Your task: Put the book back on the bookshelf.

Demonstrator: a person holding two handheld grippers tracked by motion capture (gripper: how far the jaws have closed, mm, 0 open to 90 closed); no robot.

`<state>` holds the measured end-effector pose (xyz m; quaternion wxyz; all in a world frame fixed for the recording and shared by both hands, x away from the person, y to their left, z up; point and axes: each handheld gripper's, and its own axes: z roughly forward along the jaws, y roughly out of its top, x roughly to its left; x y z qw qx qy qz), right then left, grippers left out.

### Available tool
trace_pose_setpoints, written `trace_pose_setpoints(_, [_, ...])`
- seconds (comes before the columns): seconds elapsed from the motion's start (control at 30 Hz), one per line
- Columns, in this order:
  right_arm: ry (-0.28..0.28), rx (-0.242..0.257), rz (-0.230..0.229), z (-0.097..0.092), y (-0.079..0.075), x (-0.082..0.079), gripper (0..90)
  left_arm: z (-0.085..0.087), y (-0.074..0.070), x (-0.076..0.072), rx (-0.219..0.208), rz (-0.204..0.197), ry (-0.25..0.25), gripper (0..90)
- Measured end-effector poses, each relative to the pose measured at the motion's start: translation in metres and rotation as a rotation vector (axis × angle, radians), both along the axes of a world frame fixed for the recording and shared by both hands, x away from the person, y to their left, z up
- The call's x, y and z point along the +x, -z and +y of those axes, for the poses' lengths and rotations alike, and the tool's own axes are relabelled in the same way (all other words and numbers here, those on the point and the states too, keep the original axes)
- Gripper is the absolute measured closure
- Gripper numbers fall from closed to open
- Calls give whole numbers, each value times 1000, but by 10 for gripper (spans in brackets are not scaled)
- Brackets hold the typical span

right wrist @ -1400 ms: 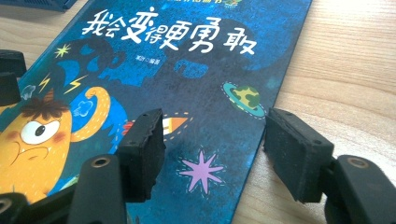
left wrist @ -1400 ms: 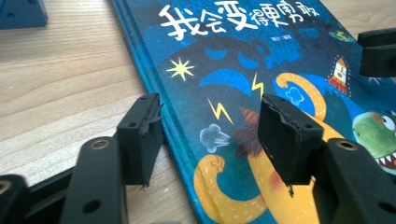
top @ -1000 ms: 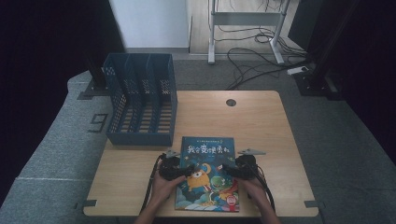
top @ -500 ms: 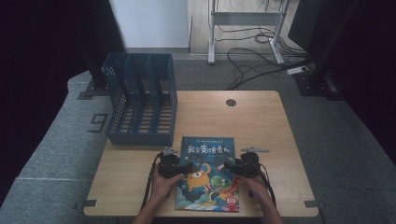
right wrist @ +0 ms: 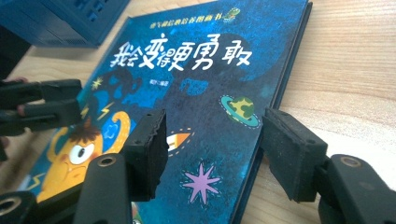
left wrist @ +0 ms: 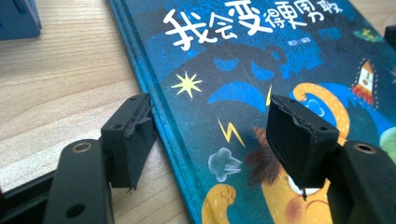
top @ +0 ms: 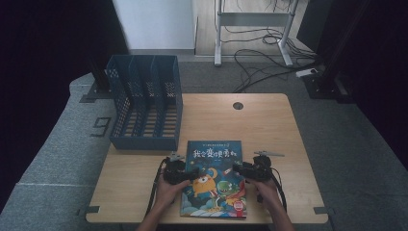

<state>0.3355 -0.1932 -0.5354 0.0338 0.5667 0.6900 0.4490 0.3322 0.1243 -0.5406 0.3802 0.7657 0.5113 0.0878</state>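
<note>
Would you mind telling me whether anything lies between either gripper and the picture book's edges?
Nothing visible does. The left gripper straddles the picture book's left edge, the right gripper its right edge, jaws open, having just been closing, with only bare table around.

Left hand-held gripper (top: 191,175): near the tabletop's (top: 269,120) front edge, left of its middle, pointing rightward and lying low; jaws part-way apart with a clear gap, pads pressing on nothing. They closed a little, then eased slightly wider.
Right hand-held gripper (top: 237,169): near the front edge, right of the middle, pointing leftward toward the other; jaws apart, pads free, having just been closing.
Left hand (top: 166,192): wrapped around its gripper's body from behind.
Right hand (top: 264,191): same hold.
Forearms: enter over the front edge, angled slightly inward.
</note>
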Motion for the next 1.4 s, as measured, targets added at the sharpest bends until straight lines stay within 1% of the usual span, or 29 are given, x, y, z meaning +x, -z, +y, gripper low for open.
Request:
trace_pose_setpoints(0.23, [4, 68, 17, -6, -2, 1, 403, 2, 1, -1, -6, -4, 18, 309])
trace_pose_setpoints(0.33, [7, 109, 29, -8, -2, 1, 402, 4, 1, -1, -5, -6, 24, 315])
trace_pose_setpoints(0.4, [5, 113, 35, -8, -2, 2, 404, 5, 1, -1, -18, -4, 22, 314])
trace_pose_setpoints(0.47, [4, 116, 54, -8, 0, 2, 405, 7, 1, -2, -24, -3, 20, 311])
trace_pose_setpoints(0.53, [4, 120, 69, -8, 1, 3, 407, 7, 1, -2, -24, -3, 18, 307])
trace_pose_setpoints(0.6, [5, 120, 71, -8, 2, 3, 414, 7, 1, -2, -24, -2, 19, 305])
trace_pose_setpoints(0.7, [1, 94, 69, -6, 2, 3, 415, 7, 2, -2, -24, -7, 17, 301])
trace_pose_setpoints(0.77, [-3, 53, 65, -3, 4, 3, 414, 6, 2, -3, -22, -8, 17, 301])
trace_pose_setpoints(0.83, [-2, 22, 66, 0, 6, 4, 410, 6, 1, -3, -17, -7, 20, 302])
trace_pose_setpoints(0.9, [-2, 11, 71, 2, 7, 4, 406, 6, 1, -4, -11, -8, 24, 301])
trace_pose_setpoints(0.97, [-4, 17, 75, 1, 7, 4, 406, 6, 1, -5, -8, -11, 26, 304])
trace_pose_setpoints(1.03, [-2, 19, 75, 1, 7, 4, 405, 8, 0, -7, -7, 0, 39, 304])
trace_pose_setpoints(1.2, [-4, -28, 68, 6, 6, 3, 384, 13, -2, -13, -20, 37, 88, 301])
trace_pose_setpoints(1.33, [-14, -91, 87, 13, 3, 5, 359, 15, -2, -18, -18, 37, 106, 304])
trace_pose_setpoints(1.4, [-15, -116, 107, 15, 0, 9, 356, 16, -2, -20, -19, 33, 113, 304])
